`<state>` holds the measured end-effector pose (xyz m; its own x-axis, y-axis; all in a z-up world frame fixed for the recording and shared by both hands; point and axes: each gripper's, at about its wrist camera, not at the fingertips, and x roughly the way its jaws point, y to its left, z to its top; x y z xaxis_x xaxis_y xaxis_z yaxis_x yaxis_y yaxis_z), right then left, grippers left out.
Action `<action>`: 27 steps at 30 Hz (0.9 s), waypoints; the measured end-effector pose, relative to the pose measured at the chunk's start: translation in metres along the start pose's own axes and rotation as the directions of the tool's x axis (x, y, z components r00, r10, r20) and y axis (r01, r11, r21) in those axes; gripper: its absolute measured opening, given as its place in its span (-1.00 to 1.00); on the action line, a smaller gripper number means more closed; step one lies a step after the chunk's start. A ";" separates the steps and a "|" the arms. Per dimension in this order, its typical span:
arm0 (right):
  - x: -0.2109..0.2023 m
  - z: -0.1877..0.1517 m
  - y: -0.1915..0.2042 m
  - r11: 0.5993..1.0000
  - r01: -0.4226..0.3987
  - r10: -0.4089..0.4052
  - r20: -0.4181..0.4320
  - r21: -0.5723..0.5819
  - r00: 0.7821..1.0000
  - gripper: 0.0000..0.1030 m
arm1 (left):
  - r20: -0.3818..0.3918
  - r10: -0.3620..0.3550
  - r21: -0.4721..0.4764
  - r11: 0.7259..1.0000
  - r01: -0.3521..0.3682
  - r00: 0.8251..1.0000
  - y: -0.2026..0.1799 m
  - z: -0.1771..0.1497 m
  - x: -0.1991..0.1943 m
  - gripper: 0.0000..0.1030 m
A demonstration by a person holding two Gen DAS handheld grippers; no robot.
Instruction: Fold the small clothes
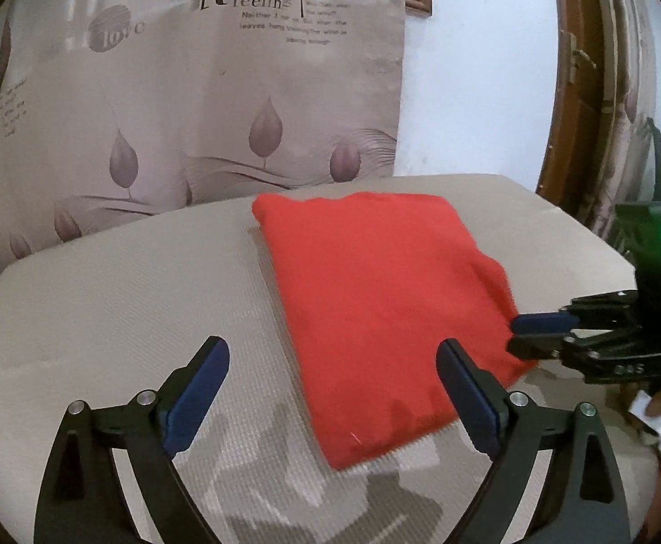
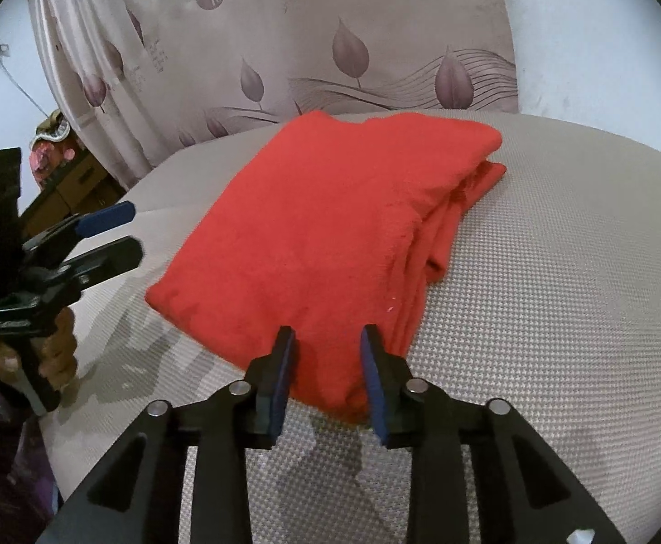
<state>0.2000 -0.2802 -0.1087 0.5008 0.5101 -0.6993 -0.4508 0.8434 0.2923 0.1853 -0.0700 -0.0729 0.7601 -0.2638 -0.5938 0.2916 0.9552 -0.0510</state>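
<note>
A red garment [image 1: 375, 299] lies folded in a thick rectangle on a beige textured cushion [image 1: 126, 299]. It also shows in the right wrist view [image 2: 312, 226], its layered edges on the right side. My left gripper [image 1: 335, 362] is open and empty, its fingers wide apart just before the garment's near edge. My right gripper [image 2: 328, 344] is open, its fingers partly apart on either side of the garment's near corner, not pinching it. In the left wrist view the right gripper [image 1: 518, 335] sits at the garment's right edge. In the right wrist view the left gripper [image 2: 131, 231] is at the far left.
A beige curtain [image 1: 194, 104] printed with leaves and text hangs behind the cushion. A white wall and a brown wooden door frame [image 1: 570, 90] stand at the right. The cushion [image 2: 557, 317] stretches bare to the garment's right. A wooden cabinet [image 2: 76, 181] stands at the far left.
</note>
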 end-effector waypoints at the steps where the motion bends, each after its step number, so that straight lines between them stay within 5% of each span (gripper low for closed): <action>1: 0.000 -0.001 0.000 1.000 -0.002 0.002 0.002 0.002 1.000 -0.41 | 0.001 0.005 0.003 1.000 -0.005 1.000 0.001 0.000 0.001 0.80; 18: 0.002 -0.002 0.009 0.999 -0.030 0.030 0.000 -0.036 1.000 0.00 | -0.032 0.056 -0.006 0.998 -0.056 0.998 0.016 0.005 0.038 0.84; 27: 0.002 -0.002 0.007 0.999 -0.035 0.035 0.001 -0.033 0.999 0.03 | -0.081 -0.020 -0.085 0.996 0.013 0.997 0.033 0.008 0.059 0.84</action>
<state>0.1964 -0.2733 -0.1088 0.4856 0.5393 -0.6880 -0.4920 0.8192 0.2948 0.2443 -0.0556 -0.1037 0.7048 -0.2706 -0.6558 0.2505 0.9598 -0.1269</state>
